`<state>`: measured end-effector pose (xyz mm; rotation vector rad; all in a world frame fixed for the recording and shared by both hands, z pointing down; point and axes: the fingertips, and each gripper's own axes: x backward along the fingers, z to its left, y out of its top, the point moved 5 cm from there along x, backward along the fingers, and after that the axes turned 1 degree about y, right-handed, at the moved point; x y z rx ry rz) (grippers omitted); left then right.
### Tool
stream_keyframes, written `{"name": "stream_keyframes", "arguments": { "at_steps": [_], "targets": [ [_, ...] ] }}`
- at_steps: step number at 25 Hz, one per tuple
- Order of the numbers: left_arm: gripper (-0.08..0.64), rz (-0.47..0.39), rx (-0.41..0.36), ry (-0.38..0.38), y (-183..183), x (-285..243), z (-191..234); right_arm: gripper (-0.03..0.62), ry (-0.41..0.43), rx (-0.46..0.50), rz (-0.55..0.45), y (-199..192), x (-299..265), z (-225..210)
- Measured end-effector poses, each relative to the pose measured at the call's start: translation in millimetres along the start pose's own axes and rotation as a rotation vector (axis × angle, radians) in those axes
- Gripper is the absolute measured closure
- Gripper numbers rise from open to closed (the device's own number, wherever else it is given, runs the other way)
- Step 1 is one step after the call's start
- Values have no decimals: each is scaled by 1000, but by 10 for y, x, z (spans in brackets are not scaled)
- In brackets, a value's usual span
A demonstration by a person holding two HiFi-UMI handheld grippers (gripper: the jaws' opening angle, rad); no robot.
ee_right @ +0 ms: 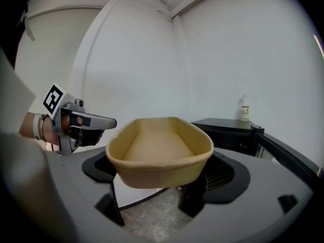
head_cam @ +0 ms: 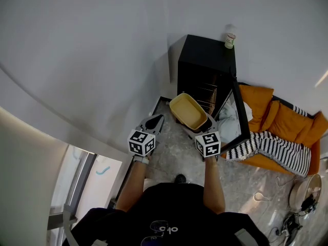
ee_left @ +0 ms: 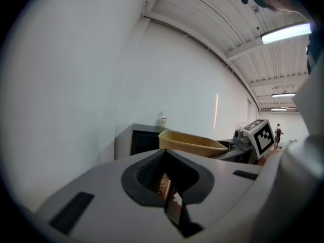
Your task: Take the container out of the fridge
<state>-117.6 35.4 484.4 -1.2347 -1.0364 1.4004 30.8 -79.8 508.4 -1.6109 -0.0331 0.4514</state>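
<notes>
A tan oval container [head_cam: 188, 111] hangs in the air in front of the small black fridge [head_cam: 205, 65], whose door [head_cam: 237, 117] stands swung out to the right. My right gripper [head_cam: 198, 128] is shut on the container's near end. In the right gripper view the empty container [ee_right: 159, 151] sits between the two pads of that gripper [ee_right: 158, 180], above the speckled floor. My left gripper [head_cam: 154, 122] is to the left of the container, shut and empty. In the left gripper view its jaws [ee_left: 167, 186] stand together, with the container [ee_left: 190, 144] ahead on the right.
A small bottle [head_cam: 230, 40] stands on top of the fridge. An orange couch with a striped blanket [head_cam: 277, 142] lies right of the open door. A white wall runs along the left. Cables and a round object [head_cam: 302, 188] lie on the floor at lower right.
</notes>
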Motion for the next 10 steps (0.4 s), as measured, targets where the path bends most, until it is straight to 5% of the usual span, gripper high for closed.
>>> {"name": "stream_keyframes", "arguments": {
  "at_steps": [10],
  "targets": [
    [552,13,-6,0,5,4,55,73,-13,-6,1,8,-17,4]
  ]
}}
